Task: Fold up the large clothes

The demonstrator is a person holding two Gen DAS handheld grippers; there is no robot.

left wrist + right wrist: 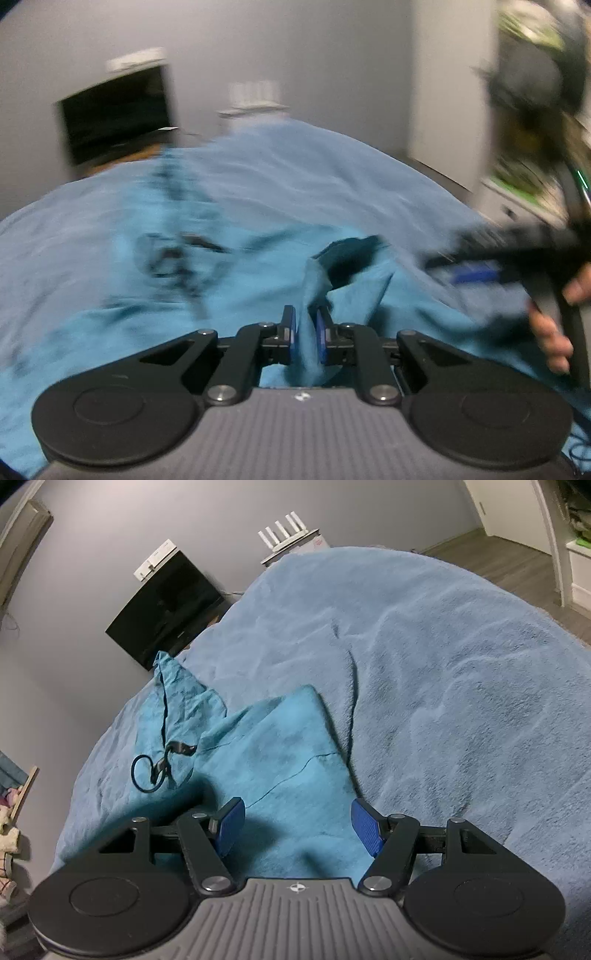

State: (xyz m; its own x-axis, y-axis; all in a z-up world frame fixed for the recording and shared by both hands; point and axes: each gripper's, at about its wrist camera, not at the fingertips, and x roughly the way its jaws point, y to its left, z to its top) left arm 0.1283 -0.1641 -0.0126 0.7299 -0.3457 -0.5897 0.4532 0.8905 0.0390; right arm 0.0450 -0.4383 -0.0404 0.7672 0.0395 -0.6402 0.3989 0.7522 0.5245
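Observation:
A teal garment (280,753) with a black drawstring (162,757) lies spread on a bed with a blue fleece blanket (461,672). In the blurred left wrist view, my left gripper (306,325) is shut on a raised fold of the teal garment (308,295). My right gripper (297,821) is open and empty, hovering over the garment's near part, with its blue pads (231,823) wide apart. It also shows at the right of the left wrist view (476,273), held by a hand.
A black monitor (166,609) stands against the grey wall beyond the bed. A white router (288,541) sits behind the bed's far edge. Wooden floor (509,561) and white furniture (580,557) lie to the right. Soft items (9,830) sit at the far left.

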